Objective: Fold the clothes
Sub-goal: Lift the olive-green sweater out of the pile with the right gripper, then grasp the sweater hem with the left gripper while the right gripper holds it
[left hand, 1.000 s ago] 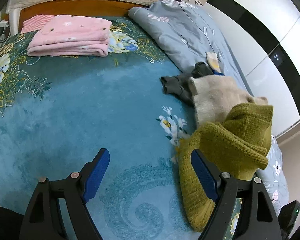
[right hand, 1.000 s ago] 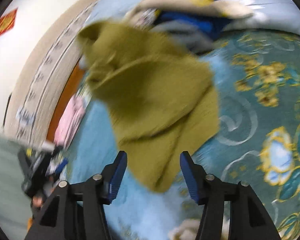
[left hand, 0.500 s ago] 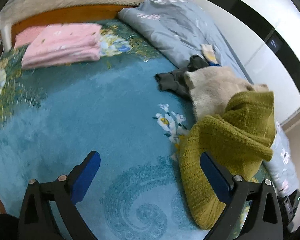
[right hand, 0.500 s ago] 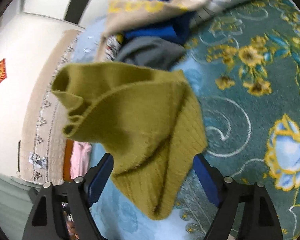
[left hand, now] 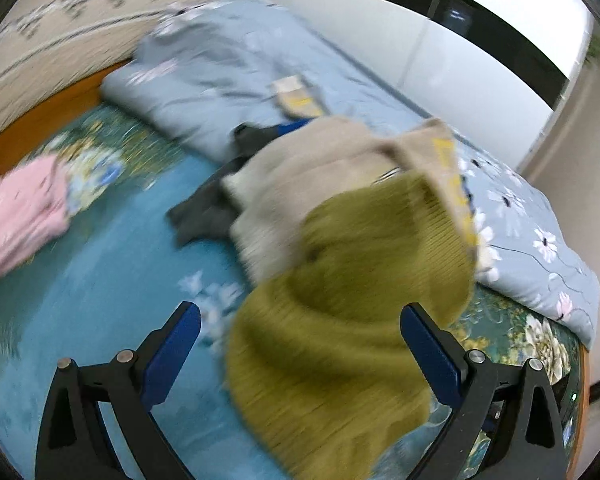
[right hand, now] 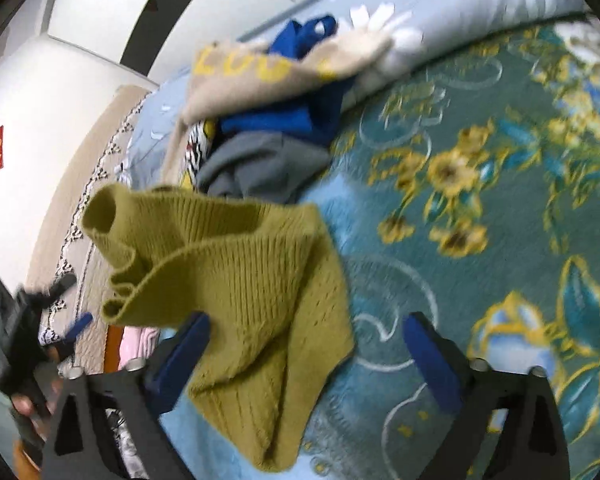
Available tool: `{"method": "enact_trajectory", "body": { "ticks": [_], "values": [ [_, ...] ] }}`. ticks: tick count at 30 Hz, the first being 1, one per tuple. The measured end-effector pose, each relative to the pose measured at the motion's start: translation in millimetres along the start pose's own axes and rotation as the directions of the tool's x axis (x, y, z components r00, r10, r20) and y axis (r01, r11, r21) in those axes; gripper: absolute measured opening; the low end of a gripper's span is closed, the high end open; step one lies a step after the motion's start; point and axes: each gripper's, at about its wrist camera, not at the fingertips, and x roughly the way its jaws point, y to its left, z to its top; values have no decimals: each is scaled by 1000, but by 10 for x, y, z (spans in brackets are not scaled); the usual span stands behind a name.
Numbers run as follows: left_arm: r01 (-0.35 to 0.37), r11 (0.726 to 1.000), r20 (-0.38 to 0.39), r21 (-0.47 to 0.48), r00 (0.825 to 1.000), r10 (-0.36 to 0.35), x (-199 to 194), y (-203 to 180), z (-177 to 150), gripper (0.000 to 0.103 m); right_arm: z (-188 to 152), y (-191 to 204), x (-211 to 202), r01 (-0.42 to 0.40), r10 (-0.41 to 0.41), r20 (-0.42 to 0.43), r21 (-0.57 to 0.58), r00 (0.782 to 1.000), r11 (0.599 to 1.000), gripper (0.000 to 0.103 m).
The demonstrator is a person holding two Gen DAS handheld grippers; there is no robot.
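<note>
The olive-green knitted sweater [left hand: 340,320] lay crumpled on the teal floral bedspread [left hand: 100,272], its far edge riding up against a heap of unfolded clothes. The left gripper [left hand: 300,332] stood released, jaws wide, with the sweater lying between the blue pads [left hand: 172,344] but not pressed by either. The right gripper [right hand: 306,342] had just been opening and was likewise released; the sweater's near corner lay between its pads, the left pad [right hand: 180,356] just beside the knit, no clamping seen.

Open room: in the left wrist view, a broad bare stretch of bedspread ran left of the sweater toward a folded pink stack [left hand: 16,216] near the wooden bed frame [left hand: 40,120]. The right side was bounded by a rolled pale-blue floral quilt [left hand: 520,216] along the bed's far edge, with white wardrobe panels [left hand: 480,60] behind.

The left wrist view alone showed the heap's beige garment [left hand: 300,184] overlapping the sweater's upper edge, and a dark grey garment [left hand: 208,212] spreading onto the bedspread. This view was motion-blurred.

The right wrist view alone showed the sweater's ribbed cuff [right hand: 100,216] standing open and raised, a blue garment [right hand: 284,116] and a grey garment [right hand: 256,164] under a beige piece with yellow lettering [right hand: 268,68], bare bedspread right of the sweater, and the left gripper held in a person's hand [right hand: 28,400] at the frame's lower left.
</note>
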Motion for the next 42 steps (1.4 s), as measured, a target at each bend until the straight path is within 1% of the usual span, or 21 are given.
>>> {"method": "enact_trajectory", "body": {
  "ticks": [3,6,9,11,12,13,15,16,17,19,20,23,26,28,31,34,36,38,40,42],
  "values": [
    [-8,999,-2,51,1000,9,91,-311,199,100,38,26,-78,12,-12,30,-24,999,1000,102],
    [-38,997,-43,64,998,41,263,-510,327,100,61,55,-106,6,-4,36,-48,999,999,103],
    [-68,997,-90,45,993,72,422,-530,361,100,63,103,-140,19,-16,41,-79,999,997,103],
    [-79,997,-109,17,991,80,479,-466,367,99,50,126,-145,30,-26,40,-96,999,995,103],
    [-81,997,-111,3,991,80,484,-423,362,98,42,120,-127,31,-28,32,-95,999,995,103],
    [-80,997,-111,-6,991,79,477,-377,351,95,35,115,-105,32,-30,23,-94,999,995,103],
    [-74,997,-119,-24,990,71,469,-262,341,82,18,125,-48,48,-48,2,-95,999,994,103],
    [-63,998,-126,-31,990,59,467,-199,341,64,8,136,-31,51,-52,1,-97,999,994,103],
    [-52,998,-131,-42,990,46,459,-135,338,41,0,147,-15,55,-55,-1,-98,998,994,103],
    [-39,996,-133,-77,991,29,408,6,309,20,-9,163,10,55,-57,-9,-97,998,994,103],
    [-44,995,-124,-94,992,33,356,95,278,13,-13,169,25,55,-57,-18,-92,998,994,103],
    [-47,988,-93,-147,995,33,190,387,152,12,-28,154,45,42,-45,-46,-63,998,997,103],
    [-43,983,-62,-178,998,32,9,702,-87,11,-48,129,62,25,-27,-75,-26,997,999,103],
    [-62,978,-63,-197,997,50,-65,884,-255,11,-77,108,74,15,-14,-85,11,996,1000,103],
    [-85,961,-68,-263,995,69,-165,1191,-516,11,-126,131,85,-10,14,-91,45,996,999,103],
    [-112,927,-88,-358,992,86,-222,1497,-769,11,-163,214,117,-46,50,-100,47,994,998,103],
    [-123,900,-94,-419,991,92,-261,1684,-914,11,-191,324,127,-65,67,-90,19,994,998,103],
    [-127,870,-97,-476,991,92,-300,1844,-1041,11,-218,404,137,-102,103,-92,12,990,995,103],
    [-127,838,-97,-530,991,89,-340,1991,-1160,11,-237,467,196,-138,141,-140,28,980,990,103],
    [-122,814,-79,-568,992,94,-395,2088,-1213,11,-245,537,226,-131,132,-163,12,978,991,103]
  ]
}}
